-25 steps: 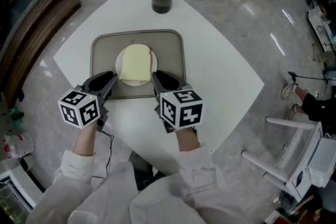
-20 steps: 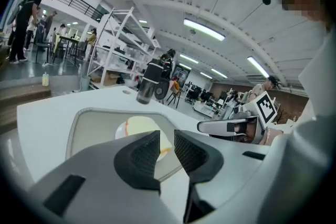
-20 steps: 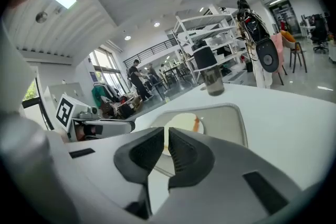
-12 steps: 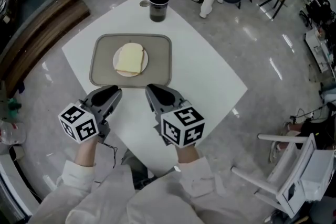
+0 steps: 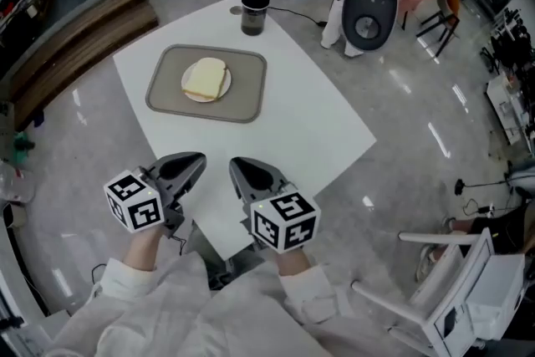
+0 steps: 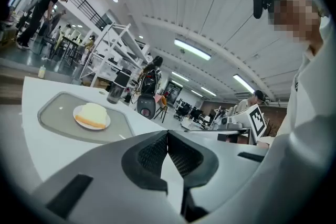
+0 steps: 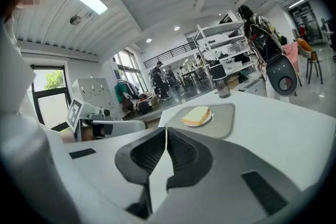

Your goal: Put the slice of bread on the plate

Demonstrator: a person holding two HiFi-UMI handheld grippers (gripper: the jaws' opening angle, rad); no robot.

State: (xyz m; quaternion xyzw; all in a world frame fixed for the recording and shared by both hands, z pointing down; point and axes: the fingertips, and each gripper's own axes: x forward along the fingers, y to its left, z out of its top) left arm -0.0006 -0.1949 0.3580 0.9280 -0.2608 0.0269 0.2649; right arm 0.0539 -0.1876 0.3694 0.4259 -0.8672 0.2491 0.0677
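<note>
The slice of bread (image 5: 207,78) lay on the plate (image 5: 190,94), far left on the desk (image 5: 292,113) — job seemingly done — so the left gripper (image 5: 196,161) and right gripper (image 5: 240,169) hung near, fingers pressed together, empty.

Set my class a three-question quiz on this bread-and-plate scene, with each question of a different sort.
1. True or false: the slice of bread lies on the plate.
2. What does the plate stand on? A. the table directly; B. the grey tray; C. a chair.
3. Fill the gap: the jaws of the left gripper and of the right gripper are both ____, with nothing between them.

Key: 1 true; 2 B; 3 shut.
</note>
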